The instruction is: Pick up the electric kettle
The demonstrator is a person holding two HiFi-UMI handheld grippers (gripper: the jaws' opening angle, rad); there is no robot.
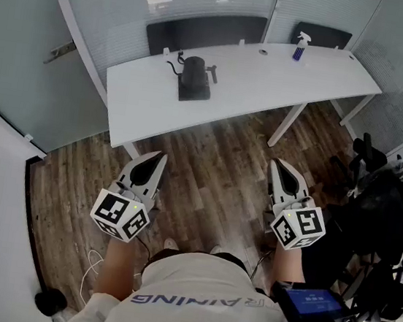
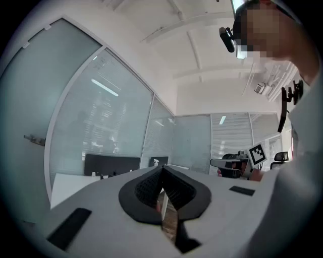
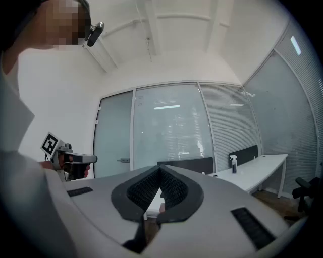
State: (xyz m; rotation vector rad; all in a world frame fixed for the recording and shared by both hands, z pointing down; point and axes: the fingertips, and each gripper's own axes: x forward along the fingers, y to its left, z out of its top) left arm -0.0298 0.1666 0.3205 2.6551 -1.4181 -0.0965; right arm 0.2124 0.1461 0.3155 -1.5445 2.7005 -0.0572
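Left gripper (image 1: 159, 157) and right gripper (image 1: 278, 163): jaws pressed together, nothing between them; kettle (image 1: 194, 75) sits on desk (image 1: 272, 74), well apart from both

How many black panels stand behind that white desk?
2: one black panel behind the kettle, another behind the spray bottle. None seems hidden.

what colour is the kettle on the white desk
Black; the gooseneck electric kettle sits on a dark square base. Head view shows it best.
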